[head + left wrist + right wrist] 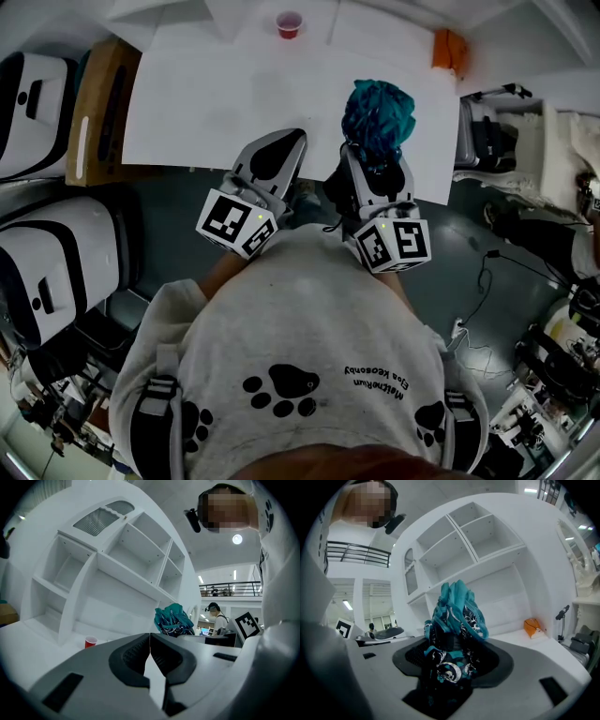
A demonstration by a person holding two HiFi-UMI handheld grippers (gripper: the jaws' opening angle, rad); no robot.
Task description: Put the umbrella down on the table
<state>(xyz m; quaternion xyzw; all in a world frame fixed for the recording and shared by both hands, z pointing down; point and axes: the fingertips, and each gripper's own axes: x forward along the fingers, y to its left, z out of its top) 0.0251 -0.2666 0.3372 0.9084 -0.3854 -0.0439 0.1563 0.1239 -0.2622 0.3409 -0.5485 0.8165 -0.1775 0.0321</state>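
Observation:
A folded teal umbrella (377, 114) with a black-and-white swirl pattern sticks out of my right gripper (375, 164), whose jaws are shut on it. In the right gripper view the umbrella (454, 625) stands upright between the jaws, hiding the pads. It hangs over the near edge of the white table (216, 103). My left gripper (281, 150) is beside it to the left, at the table's front edge; its jaws meet with nothing between them. From the left gripper (150, 644) view the umbrella (172, 619) shows to the right, apart from it.
A red cup (289, 25) stands at the table's far edge, also visible as the red cup (91, 642). An orange object (448, 49) lies at the far right corner. White shelving (108, 564) rises behind the table. Machines (56, 262) crowd the floor to the left, cables and gear to the right.

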